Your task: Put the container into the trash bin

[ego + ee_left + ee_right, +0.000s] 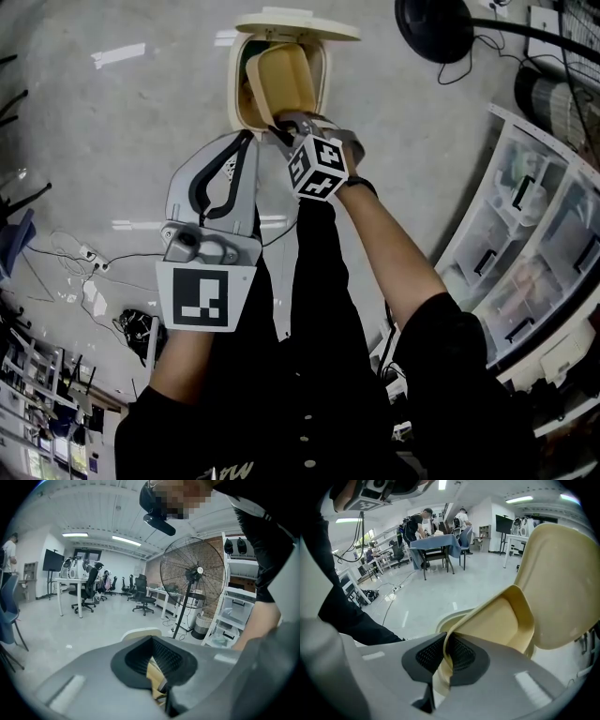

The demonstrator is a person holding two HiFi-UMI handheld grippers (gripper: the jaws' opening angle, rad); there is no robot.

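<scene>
Looks like an open-plan office used as a lab: rows of desks (pixel 65 580) and swivel chairs (pixel 86 590) under ceiling strip lights (pixel 125 541), a wall screen (pixel 51 560), a big pedestal fan (pixel 193 571), clear storage drawers (pixel 525 234), loose cables (pixel 84 267) across a polished grey floor (pixel 112 131). Shows people (pixel 423 520) standing at a blue-draped table (pixel 436 541).

in the head view the container (pixel 281 80) covers most of the mouth of the trash bin (pixel 234 89), so little of the inside shows. in the left gripper view only a tan sliver of the container shows between the pads of the left gripper (pixel 154 658); the rest lies behind the gripper's body. in the right gripper view the bin's lid (pixel 567 583) is cut off at the right, and the people (pixel 424 520) at upper centre are too small to make out.
</scene>
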